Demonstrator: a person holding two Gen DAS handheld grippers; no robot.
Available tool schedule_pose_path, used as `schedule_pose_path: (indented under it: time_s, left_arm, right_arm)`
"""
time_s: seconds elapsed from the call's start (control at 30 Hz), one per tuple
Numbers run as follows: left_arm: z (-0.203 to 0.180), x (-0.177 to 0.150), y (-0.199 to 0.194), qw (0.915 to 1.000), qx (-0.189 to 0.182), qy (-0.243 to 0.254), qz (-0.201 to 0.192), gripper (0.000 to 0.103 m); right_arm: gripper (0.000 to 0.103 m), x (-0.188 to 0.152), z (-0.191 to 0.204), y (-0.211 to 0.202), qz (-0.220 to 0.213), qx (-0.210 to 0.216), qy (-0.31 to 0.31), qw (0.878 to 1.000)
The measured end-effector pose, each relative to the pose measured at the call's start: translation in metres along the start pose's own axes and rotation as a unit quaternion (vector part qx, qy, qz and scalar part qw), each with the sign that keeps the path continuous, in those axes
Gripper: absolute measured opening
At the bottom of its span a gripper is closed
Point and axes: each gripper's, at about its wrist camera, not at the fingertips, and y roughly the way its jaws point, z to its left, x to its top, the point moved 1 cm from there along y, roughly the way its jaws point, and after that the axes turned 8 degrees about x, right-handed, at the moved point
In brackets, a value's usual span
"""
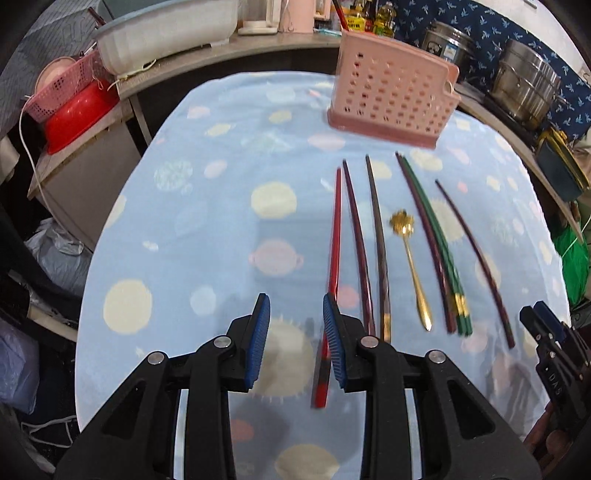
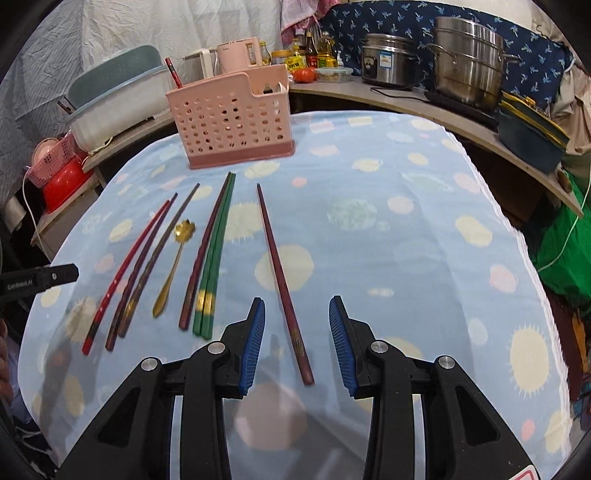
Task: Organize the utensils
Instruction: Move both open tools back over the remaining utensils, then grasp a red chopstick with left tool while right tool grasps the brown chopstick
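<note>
Several chopsticks lie side by side on the blue spotted cloth (image 1: 207, 229): a red one (image 1: 334, 236), dark purple and brown ones (image 1: 380, 236), a green pair (image 1: 439, 251) and a lone maroon one (image 2: 282, 280). A gold spoon (image 1: 412, 262) lies among them. A pink perforated utensil holder (image 1: 391, 96) stands behind them, also in the right wrist view (image 2: 232, 118). My left gripper (image 1: 296, 339) is open and empty above the red chopstick's near end. My right gripper (image 2: 297, 341) is open and empty, with the maroon chopstick's near end between its fingers.
A curved counter (image 2: 424, 103) behind the table holds steel pots (image 2: 465, 59), bottles and a pink kettle (image 2: 240, 51). A pale tub (image 1: 166, 33) and a red basin (image 1: 74, 114) sit at the left. A green bag (image 2: 565, 251) hangs at the right.
</note>
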Motion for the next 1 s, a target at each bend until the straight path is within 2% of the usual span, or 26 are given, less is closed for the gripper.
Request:
schedule_pose_path:
  time_s: [0.23,0.43,0.6,1.0]
  left_arm:
    - [-0.006,-0.035,0.005,0.9997,-0.002,0.017,0.015,0.029]
    - [-0.002,-0.049,0.005,0.9999,0.001,0.014,0.008,0.029]
    - [0.001,-0.053,0.003,0.9999,-0.005,0.013,0.004,0.033]
    - [-0.009,-0.052,0.009,0.9995,-0.019,0.023,0.008,0.033]
  right_arm:
    - [0.035,-0.024,-0.009,-0.005,0.017,-0.003,0.017,1.0]
    - [0.035,-0.034,-0.011,-0.009,0.02,-0.004,0.023,1.0]
    - [0.035,-0.035,-0.01,-0.01,0.021,-0.002,0.022,1.0]
    - [0.035,-0.031,-0.007,-0.011,0.02,0.0,0.019,1.0]
